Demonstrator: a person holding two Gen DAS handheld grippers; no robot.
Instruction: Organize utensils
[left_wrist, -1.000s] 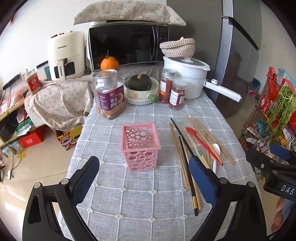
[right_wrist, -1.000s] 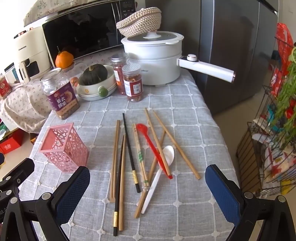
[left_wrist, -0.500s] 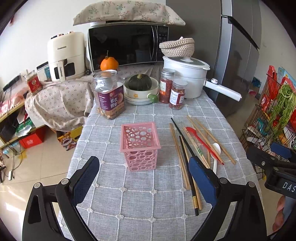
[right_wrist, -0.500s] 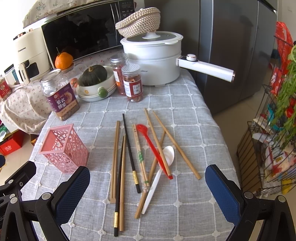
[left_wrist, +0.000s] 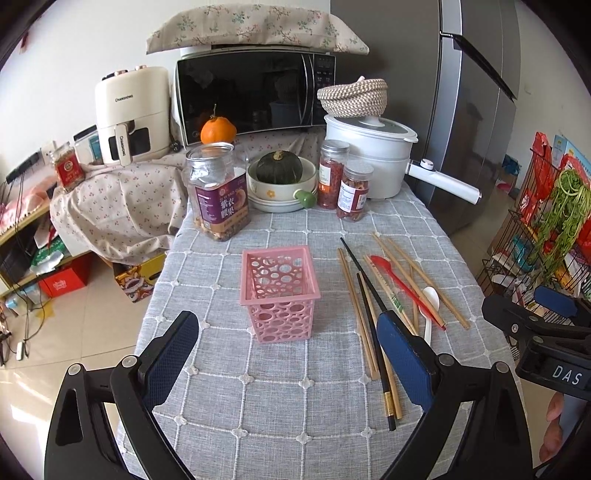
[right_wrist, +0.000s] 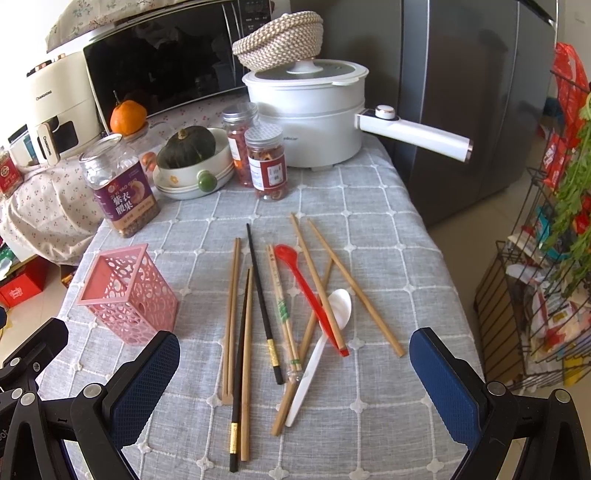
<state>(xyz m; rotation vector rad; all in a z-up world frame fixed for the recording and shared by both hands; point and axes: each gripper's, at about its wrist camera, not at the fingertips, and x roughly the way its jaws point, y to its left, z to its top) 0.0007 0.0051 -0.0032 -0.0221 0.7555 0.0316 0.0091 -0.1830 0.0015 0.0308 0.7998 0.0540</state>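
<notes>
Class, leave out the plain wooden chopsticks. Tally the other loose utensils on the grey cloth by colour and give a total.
Black chopsticks: 2
Red spoon: 1
White spoon: 1
Total: 4

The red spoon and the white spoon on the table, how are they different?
The red spoon is slim with a small bowl pointing toward the pot; the white spoon has a broader bowl and its handle points toward the grippers. The red spoon's handle lies across the white spoon's bowl. Both lie flat among the chopsticks, outside the pink basket.
</notes>
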